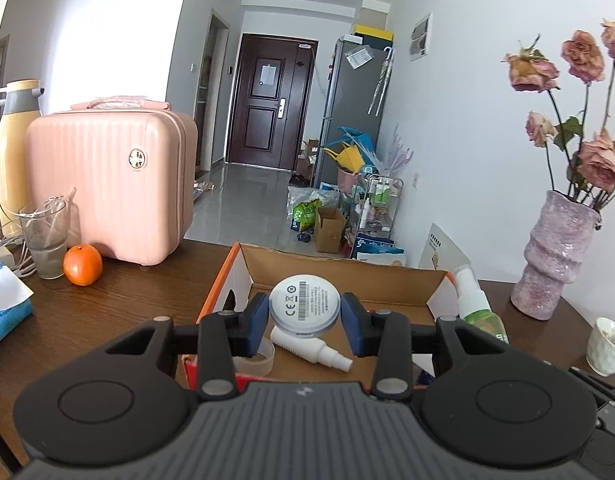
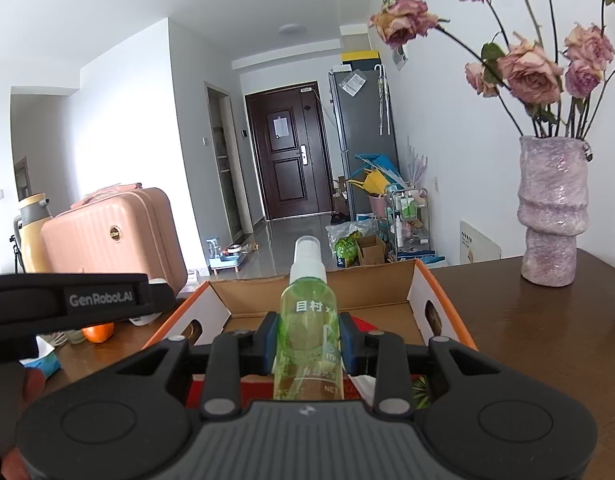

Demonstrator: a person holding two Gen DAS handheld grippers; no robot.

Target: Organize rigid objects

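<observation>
My left gripper is shut on a round white disc device, held above an open cardboard box with orange edges. Inside the box lie a small white spray bottle and a roll of clear tape. My right gripper is shut on a green spray bottle with a white pump top, upright over the same cardboard box. That green spray bottle shows at the box's right side in the left wrist view. The left gripper's black body crosses the left of the right wrist view.
On the dark wooden table stand a pink case, an orange, a glass and a yellow thermos on the left. A purple vase of dried roses and a white cup stand on the right.
</observation>
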